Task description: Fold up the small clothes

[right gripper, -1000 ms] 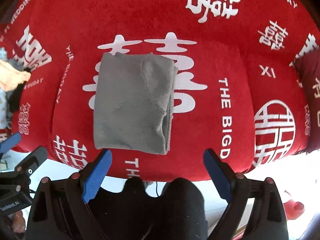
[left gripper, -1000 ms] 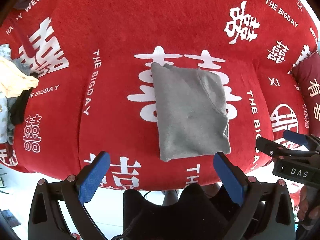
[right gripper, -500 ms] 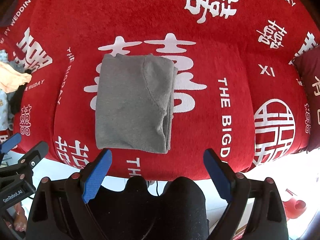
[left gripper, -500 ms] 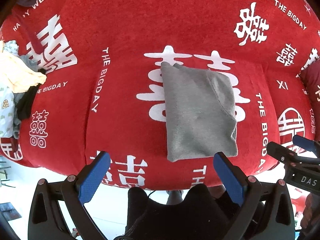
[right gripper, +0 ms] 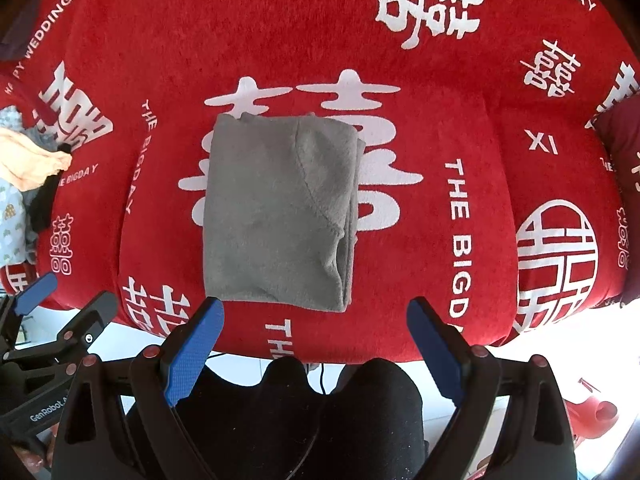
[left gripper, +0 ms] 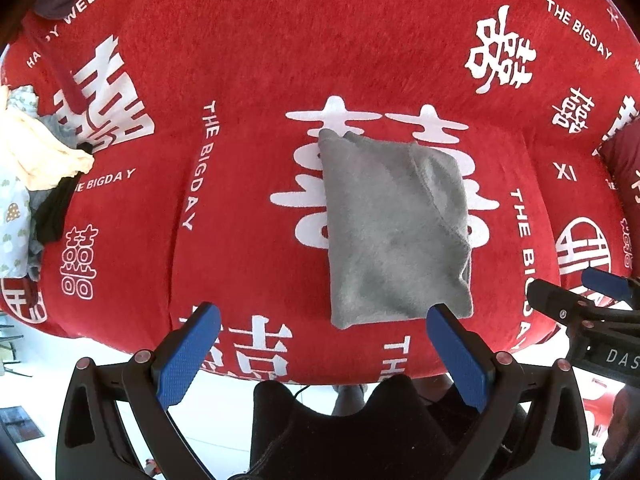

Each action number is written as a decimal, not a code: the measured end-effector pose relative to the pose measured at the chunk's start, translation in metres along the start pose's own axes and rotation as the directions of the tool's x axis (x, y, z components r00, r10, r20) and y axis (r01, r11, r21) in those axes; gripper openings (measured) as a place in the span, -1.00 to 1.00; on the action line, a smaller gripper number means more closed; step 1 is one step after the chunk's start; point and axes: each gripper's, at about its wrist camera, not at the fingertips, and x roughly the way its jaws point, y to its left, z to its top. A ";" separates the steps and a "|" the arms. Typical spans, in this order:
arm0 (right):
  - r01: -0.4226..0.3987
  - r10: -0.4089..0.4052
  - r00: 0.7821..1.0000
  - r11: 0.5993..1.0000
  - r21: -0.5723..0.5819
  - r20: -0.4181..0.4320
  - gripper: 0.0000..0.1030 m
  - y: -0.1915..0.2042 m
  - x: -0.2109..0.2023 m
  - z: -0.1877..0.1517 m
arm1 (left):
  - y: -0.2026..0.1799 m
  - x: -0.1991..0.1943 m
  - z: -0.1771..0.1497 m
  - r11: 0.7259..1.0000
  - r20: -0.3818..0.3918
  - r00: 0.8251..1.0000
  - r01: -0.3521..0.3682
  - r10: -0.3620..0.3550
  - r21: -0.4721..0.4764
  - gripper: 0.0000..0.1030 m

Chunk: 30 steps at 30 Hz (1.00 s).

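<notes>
Bare red cover (left gripper: 248, 208) lies open left and right of the folded grey garment (left gripper: 394, 232); the only obstacles sit at the edges — a clothes heap (left gripper: 28, 184) far left; a dark red cushion (right gripper: 620, 148) far right.

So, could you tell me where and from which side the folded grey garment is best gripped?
Probably the grey garment by its near edge, coming in low from the front: that edge lies flat at the red cushion's front, just ahead of the open right gripper.
</notes>
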 end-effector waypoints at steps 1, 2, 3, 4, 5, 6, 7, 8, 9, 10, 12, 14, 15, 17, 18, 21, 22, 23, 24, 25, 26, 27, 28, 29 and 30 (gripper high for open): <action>-0.001 0.001 1.000 1.000 0.001 -0.003 0.83 0.000 0.001 0.000 | 0.000 0.000 0.000 1.000 0.000 1.000 0.000 0.000 -0.002 1.00; -0.004 0.004 1.000 1.000 0.002 -0.006 0.83 0.001 0.001 0.000 | 0.001 0.000 0.000 1.000 0.000 1.000 -0.001 0.001 -0.004 1.00; -0.005 0.005 1.000 1.000 0.002 -0.007 0.83 0.000 0.001 -0.001 | 0.001 0.001 0.000 1.000 0.000 1.000 -0.001 0.001 -0.005 1.00; -0.004 0.004 1.000 1.000 0.002 -0.006 0.83 0.001 0.001 -0.001 | 0.001 0.001 0.001 1.000 0.000 1.000 -0.003 0.003 -0.007 1.00; -0.002 0.002 1.000 1.000 0.001 -0.005 0.83 0.001 0.001 -0.001 | 0.001 0.001 0.001 1.000 0.001 1.000 -0.006 0.006 -0.008 1.00; 0.002 -0.002 1.000 1.000 0.000 -0.003 0.83 0.001 0.001 0.000 | 0.001 0.001 0.002 1.000 0.002 1.000 -0.008 0.008 -0.009 1.00; 0.006 -0.006 1.000 1.000 -0.001 0.000 0.83 0.001 0.000 0.000 | 0.002 0.001 0.002 1.000 0.003 1.000 -0.009 0.009 -0.009 1.00; 0.009 -0.009 1.000 1.000 -0.001 0.003 0.83 0.001 0.000 0.000 | 0.002 0.001 0.003 1.000 0.003 1.000 -0.009 0.009 -0.010 1.00; 0.011 -0.011 1.000 1.000 -0.002 0.005 0.83 0.001 -0.001 0.001 | 0.002 0.002 0.003 1.000 0.003 1.000 -0.007 0.007 -0.010 1.00; 0.014 -0.014 1.000 1.000 -0.002 0.007 0.83 0.000 -0.001 0.001 | 0.002 0.002 0.004 1.000 0.003 1.000 -0.006 0.006 -0.009 1.00; 0.023 -0.023 1.000 1.000 -0.003 0.010 0.83 0.000 -0.002 0.002 | 0.001 0.002 0.004 1.000 0.002 1.000 -0.009 0.009 -0.005 1.00; 0.027 -0.027 1.000 1.000 -0.003 0.011 0.83 -0.001 -0.003 0.003 | 0.000 0.002 0.005 1.000 0.005 1.000 -0.009 0.009 -0.001 1.00; 0.027 -0.027 1.000 1.000 -0.002 0.010 0.83 -0.001 -0.002 0.003 | -0.001 0.002 0.005 1.000 0.006 1.000 -0.010 0.010 0.001 1.00; 0.028 -0.028 1.000 1.000 0.001 0.009 0.83 -0.002 -0.002 0.004 | -0.002 0.001 0.005 1.000 0.010 1.000 -0.013 0.013 0.005 1.00; 0.028 -0.028 1.000 1.000 0.001 0.008 0.83 -0.002 -0.002 0.004 | -0.003 0.001 0.005 1.000 0.011 1.000 -0.015 0.015 0.007 1.00; 0.027 -0.027 1.000 1.000 0.000 0.007 0.83 -0.002 -0.001 0.004 | -0.003 0.002 0.006 1.000 0.010 1.000 -0.015 0.015 0.009 1.00; 0.026 -0.026 1.000 1.000 0.001 0.008 0.83 -0.002 -0.002 0.004 | -0.004 0.002 0.006 1.000 0.010 1.000 -0.016 0.016 0.007 1.00; 0.026 -0.026 1.000 1.000 0.001 0.008 0.83 -0.001 -0.002 0.003 | -0.004 0.002 0.006 1.000 0.010 1.000 -0.016 0.016 0.007 1.00; 0.025 -0.025 1.000 1.000 0.000 0.008 0.83 -0.001 -0.001 0.004 | -0.004 0.002 0.006 1.000 0.010 1.000 -0.017 0.017 0.007 1.00; 0.025 -0.025 1.000 1.000 0.000 0.008 0.83 -0.001 -0.001 0.004 | -0.004 0.002 0.006 1.000 0.010 1.000 -0.016 0.016 0.007 1.00; 0.024 -0.024 1.000 1.000 0.000 0.007 0.83 -0.001 -0.001 0.004 | -0.004 0.002 0.006 1.000 0.010 1.000 -0.016 0.016 0.008 1.00; 0.025 -0.025 1.000 1.000 0.000 0.006 0.83 -0.001 0.000 0.004 | -0.004 0.002 0.006 1.000 0.011 1.000 -0.015 0.015 0.008 1.00; 0.025 -0.025 1.000 1.000 0.000 0.006 0.83 0.000 0.000 0.003 | -0.004 0.002 0.006 1.000 0.011 1.000 -0.019 0.019 0.006 1.00; 0.024 -0.024 1.000 1.000 0.000 0.005 0.83 0.000 0.000 0.003 | -0.003 0.002 0.006 1.000 0.012 1.000 -0.020 0.020 0.006 1.00; 0.025 -0.025 1.000 1.000 -0.001 0.004 0.83 0.001 0.001 0.003 | -0.003 0.003 0.006 1.000 0.011 1.000 -0.020 0.020 0.005 1.00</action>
